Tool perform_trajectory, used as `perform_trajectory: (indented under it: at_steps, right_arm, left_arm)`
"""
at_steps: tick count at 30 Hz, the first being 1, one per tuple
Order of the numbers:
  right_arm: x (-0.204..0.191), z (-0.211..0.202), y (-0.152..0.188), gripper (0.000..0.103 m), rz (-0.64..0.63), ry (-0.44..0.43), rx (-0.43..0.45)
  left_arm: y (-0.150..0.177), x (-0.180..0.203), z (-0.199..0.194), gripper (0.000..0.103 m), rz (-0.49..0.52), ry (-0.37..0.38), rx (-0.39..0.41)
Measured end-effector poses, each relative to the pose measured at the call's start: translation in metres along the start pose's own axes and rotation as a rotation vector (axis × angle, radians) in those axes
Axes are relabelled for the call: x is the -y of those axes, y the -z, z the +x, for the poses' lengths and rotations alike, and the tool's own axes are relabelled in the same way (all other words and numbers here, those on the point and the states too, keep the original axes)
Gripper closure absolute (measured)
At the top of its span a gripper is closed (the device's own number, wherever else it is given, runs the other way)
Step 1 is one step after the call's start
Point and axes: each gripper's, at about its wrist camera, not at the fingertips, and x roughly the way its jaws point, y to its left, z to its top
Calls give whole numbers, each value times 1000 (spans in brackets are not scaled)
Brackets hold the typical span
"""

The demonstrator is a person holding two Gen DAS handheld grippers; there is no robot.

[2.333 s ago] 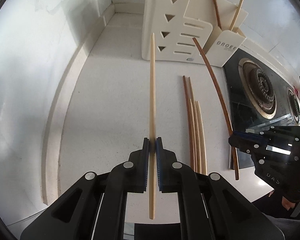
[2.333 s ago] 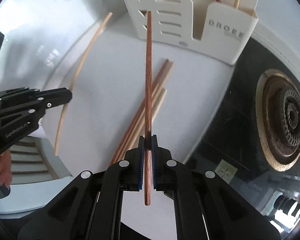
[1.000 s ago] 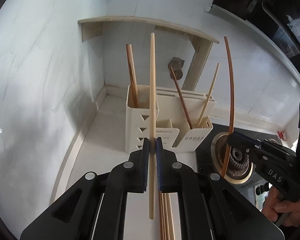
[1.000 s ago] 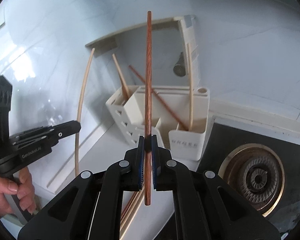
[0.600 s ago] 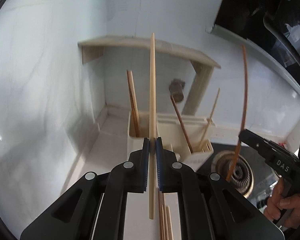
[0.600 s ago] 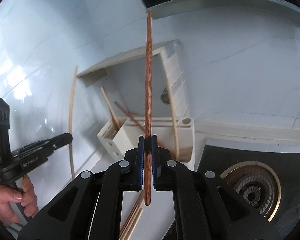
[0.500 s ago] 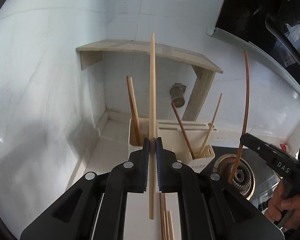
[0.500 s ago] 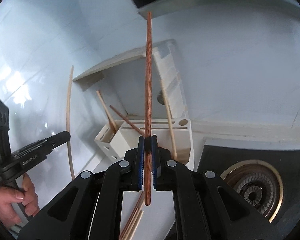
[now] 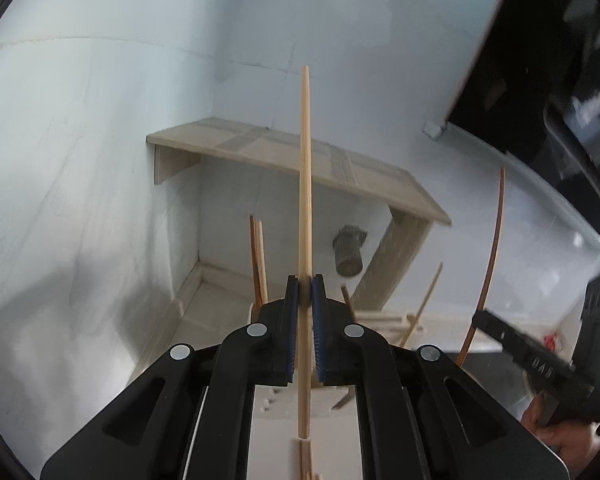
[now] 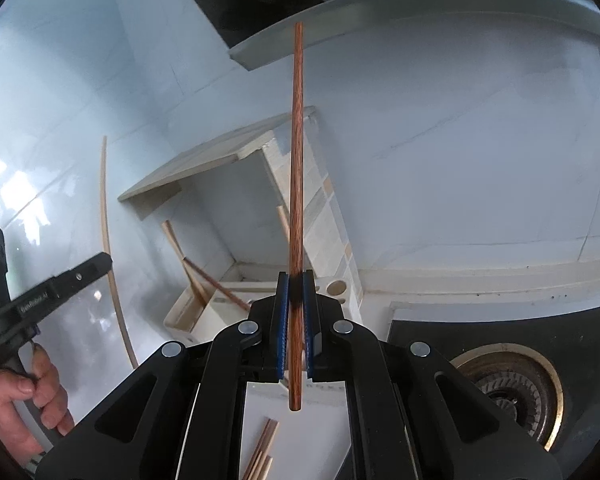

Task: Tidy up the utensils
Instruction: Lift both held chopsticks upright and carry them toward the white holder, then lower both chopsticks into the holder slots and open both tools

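My left gripper (image 9: 305, 280) is shut on a pale wooden chopstick (image 9: 305, 184) that stands nearly upright in the left wrist view. My right gripper (image 10: 296, 276) is shut on a dark reddish chopstick (image 10: 297, 160), also upright. Below and beyond both sits the cream utensil holder (image 10: 204, 316), mostly hidden behind the fingers, with a few chopsticks (image 9: 258, 256) leaning in its slots. In the left wrist view the right gripper (image 9: 478, 316) shows at the right with its dark chopstick (image 9: 494, 256). Loose chopsticks (image 10: 262, 452) lie on the counter below.
A wooden shelf (image 9: 284, 152) is fixed in the white tiled corner above the holder. A gas burner (image 10: 512, 384) sits in the black hob at the right. A person's hand (image 10: 28, 404) holds the left gripper's handle. A range hood edge (image 10: 340, 28) hangs overhead.
Both grippers rose and tilted upward with their chopsticks. The holder slid down behind the fingers, and the shelf and wall now fill more of both views.
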Motion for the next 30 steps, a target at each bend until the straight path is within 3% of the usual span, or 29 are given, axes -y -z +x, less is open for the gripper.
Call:
perform_trajectory:
  at_steps: [3, 17, 30]
  right_arm:
    - [0, 3, 0, 96, -11, 11, 21]
    - [-6, 7, 9, 96, -134, 29, 114]
    - [13, 23, 15, 96, -94, -4, 142]
  left_arm:
    - [-2, -4, 7, 97, -25, -2, 21]
    - [-10, -2, 19, 97, 38, 12, 150]
    - [1, -2, 42, 97, 57, -36, 221]
